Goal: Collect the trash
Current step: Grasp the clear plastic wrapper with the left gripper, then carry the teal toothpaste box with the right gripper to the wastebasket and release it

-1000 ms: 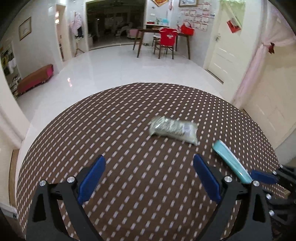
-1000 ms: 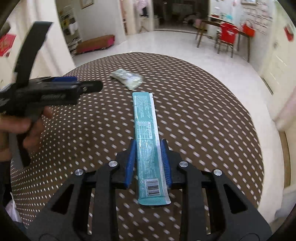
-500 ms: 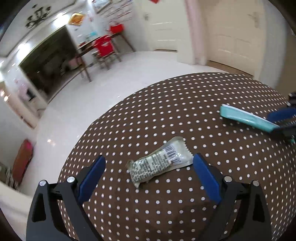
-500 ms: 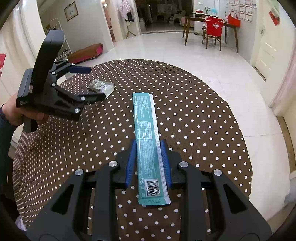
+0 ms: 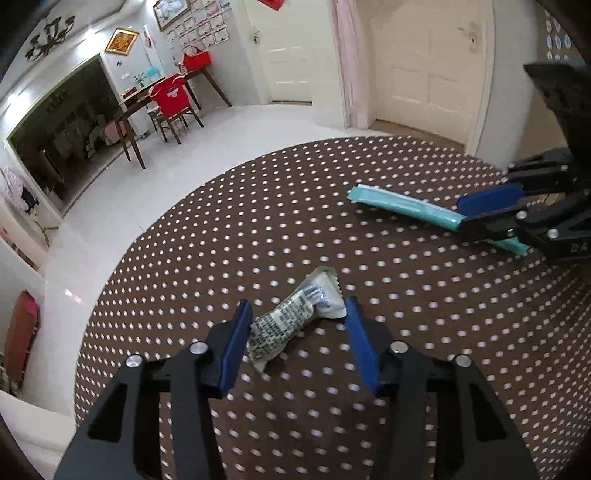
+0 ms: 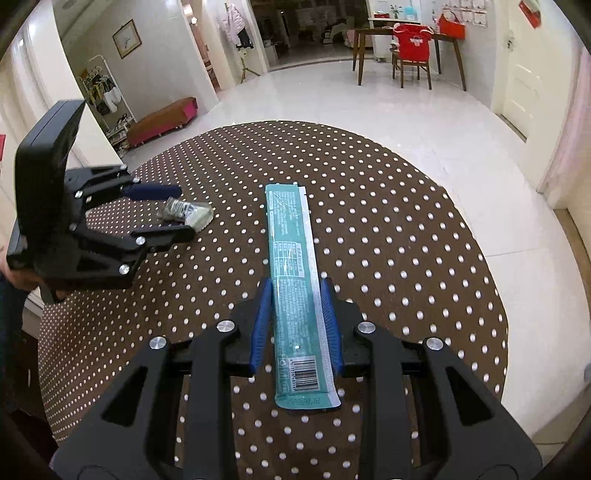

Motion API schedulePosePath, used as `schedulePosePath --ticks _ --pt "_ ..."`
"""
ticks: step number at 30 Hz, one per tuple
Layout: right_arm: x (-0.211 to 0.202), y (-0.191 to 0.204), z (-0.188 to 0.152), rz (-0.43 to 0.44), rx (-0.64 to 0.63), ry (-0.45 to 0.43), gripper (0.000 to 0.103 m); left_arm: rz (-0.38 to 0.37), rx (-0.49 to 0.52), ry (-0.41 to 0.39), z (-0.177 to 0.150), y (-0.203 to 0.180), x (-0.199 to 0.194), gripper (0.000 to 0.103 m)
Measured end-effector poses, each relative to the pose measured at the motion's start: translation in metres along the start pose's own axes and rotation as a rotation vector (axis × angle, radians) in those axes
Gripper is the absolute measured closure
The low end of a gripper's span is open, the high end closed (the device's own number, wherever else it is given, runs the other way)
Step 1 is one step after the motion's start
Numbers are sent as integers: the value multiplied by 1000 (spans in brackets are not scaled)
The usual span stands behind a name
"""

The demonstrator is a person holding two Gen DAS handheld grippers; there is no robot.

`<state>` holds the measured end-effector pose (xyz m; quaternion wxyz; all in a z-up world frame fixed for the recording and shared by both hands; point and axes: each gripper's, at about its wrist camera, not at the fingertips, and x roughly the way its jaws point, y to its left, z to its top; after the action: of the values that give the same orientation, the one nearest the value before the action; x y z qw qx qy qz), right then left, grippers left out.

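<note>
Nearest in the left wrist view, the left gripper (image 5: 295,332) is seen with its blue-padded fingers (image 5: 236,343) spread apart around a small crumpled wrapper (image 5: 295,317). The wrapper lies on the bench (image 5: 406,332), which is covered in a brown cloth with white dots. The wrapper's lower end is seen just beside the left pad, and its pale crimped end is just beside the right pad; whether either pad actually touches it cannot be told. The wrapper is printed with dark text and lies at a slant between the fingers.

Nearest in the right wrist view, the right gripper (image 6: 297,325) is seen closed on a long teal wrapper (image 6: 295,280), which is pinched between the two blue pads near its barcode end. The barcode end sticks out behind the pads toward the camera, and the rest of the strip is stretched forward over the dotted cloth. Whether the strip rests on the cloth or is held just above it cannot be told.

Farther out in the left wrist view, the same teal wrapper is seen to the right, held in the right gripper, well apart from the crumpled wrapper. In the right wrist view, the left gripper is seen at the left, with the small wrapper between its fingers.

Beyond the bench, a white tiled floor (image 6: 369,99) is seen, with a red chair (image 6: 412,55) at a wooden table (image 6: 369,33) at the far end.
</note>
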<state>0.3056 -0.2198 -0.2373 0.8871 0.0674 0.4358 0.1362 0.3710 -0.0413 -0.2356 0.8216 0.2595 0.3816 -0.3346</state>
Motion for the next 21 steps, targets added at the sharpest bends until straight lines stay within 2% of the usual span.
schedulePosePath --ticks 2,9,10,11,17,21 --pt "-4 0 -5 6 16 -4 76 -18 -58 -10 -12 -4 -8 67" --pt "-22 -5 -14 14 44 -33 76 -20 -131 -24 -31 -27 -22 71" --pt "-25 -6 -15 15 48 -38 76 -22 -142 -27 -34 -31 -24 75" --pt "-28 -7 -17 16 52 -43 76 -26 -152 -29 -37 -35 -27 90" --pt "-50 -13 -34 13 70 -76 76 -47 -190 -43 -41 -57 -37 90" --pt "-57 -18 -37 8 73 -81 76 -29 -189 -36 -41 -72 -35 89"
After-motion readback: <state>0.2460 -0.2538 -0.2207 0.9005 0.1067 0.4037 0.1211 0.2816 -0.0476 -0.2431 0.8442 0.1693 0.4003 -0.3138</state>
